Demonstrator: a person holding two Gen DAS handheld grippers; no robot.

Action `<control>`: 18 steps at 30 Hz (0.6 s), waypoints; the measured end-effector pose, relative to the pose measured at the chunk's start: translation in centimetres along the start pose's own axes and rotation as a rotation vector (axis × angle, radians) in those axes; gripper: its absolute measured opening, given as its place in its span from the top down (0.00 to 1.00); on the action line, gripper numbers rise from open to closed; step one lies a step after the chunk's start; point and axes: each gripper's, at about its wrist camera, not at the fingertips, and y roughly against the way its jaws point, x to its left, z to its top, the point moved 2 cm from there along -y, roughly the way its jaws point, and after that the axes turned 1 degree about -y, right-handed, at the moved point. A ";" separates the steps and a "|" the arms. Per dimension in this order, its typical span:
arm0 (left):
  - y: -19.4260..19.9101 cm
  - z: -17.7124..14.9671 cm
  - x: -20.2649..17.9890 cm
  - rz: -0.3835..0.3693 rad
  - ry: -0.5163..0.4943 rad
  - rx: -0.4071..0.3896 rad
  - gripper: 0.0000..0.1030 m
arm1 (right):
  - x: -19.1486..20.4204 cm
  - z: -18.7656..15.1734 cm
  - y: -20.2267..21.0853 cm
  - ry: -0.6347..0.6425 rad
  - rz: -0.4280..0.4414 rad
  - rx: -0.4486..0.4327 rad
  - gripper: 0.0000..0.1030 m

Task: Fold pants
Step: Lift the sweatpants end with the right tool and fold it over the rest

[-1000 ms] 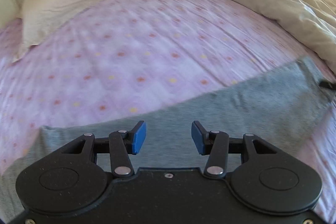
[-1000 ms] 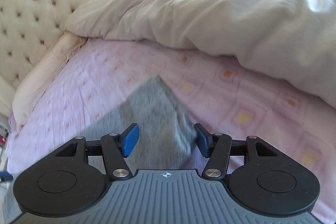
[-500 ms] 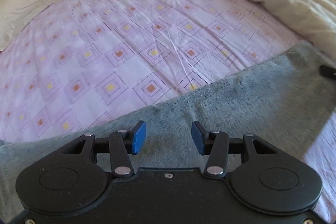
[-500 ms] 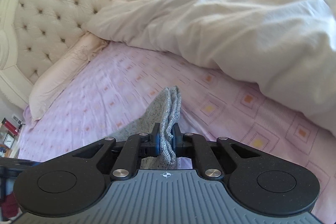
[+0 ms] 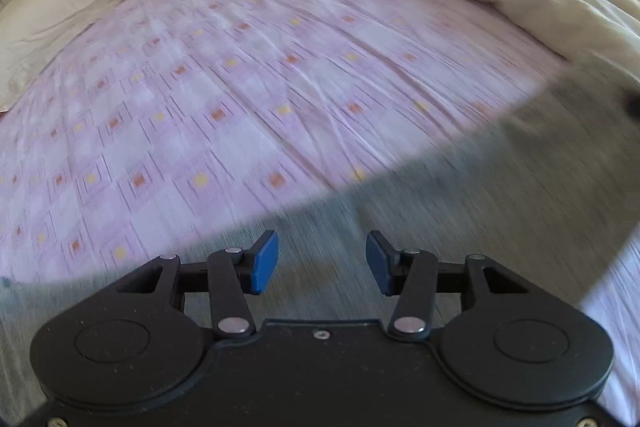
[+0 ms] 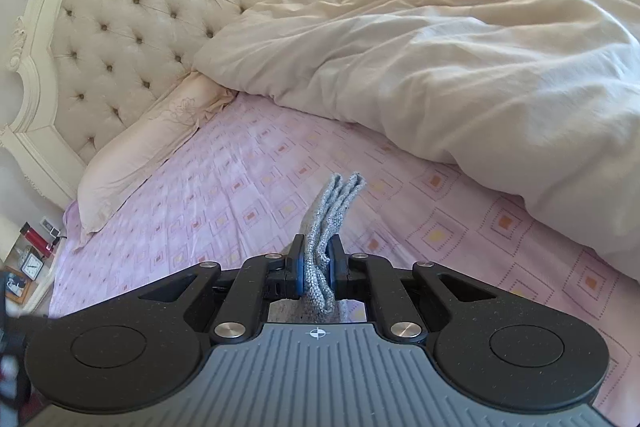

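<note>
Pants pinched at one end, fold barely begun

The right gripper [image 6: 317, 269] has just closed on a bunched edge of the grey pants [image 5: 460, 211] and holds it above the sheet [image 6: 248, 183]; the left gripper [image 5: 322, 261] hangs with jaws apart over the cloth, gripping nothing. The pants lie mostly spread on the bed, so every fold looks yet to do
</note>
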 end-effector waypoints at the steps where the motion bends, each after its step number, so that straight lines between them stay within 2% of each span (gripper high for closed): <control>1: 0.6 -1.2 -0.3 -0.021 -0.020 0.011 0.46 | 0.3 0.0 0.0 0.006 -0.003 -0.001 0.90; 7: 0.8 -5.9 -2.0 -0.101 -0.099 0.109 0.46 | 2.4 0.2 0.3 0.051 -0.018 -0.007 0.90; 10: 1.1 -6.8 -2.5 -0.101 -0.175 0.075 0.46 | 4.4 0.4 0.7 0.089 -0.007 -0.016 0.90; 13: 1.9 -6.2 -0.2 -0.160 -0.074 0.085 0.46 | 7.5 0.6 1.2 0.127 0.041 -0.020 0.90; 18: 3.9 -6.2 5.5 -0.124 0.042 0.034 0.46 | 14.8 0.0 1.3 0.183 0.204 -0.003 0.90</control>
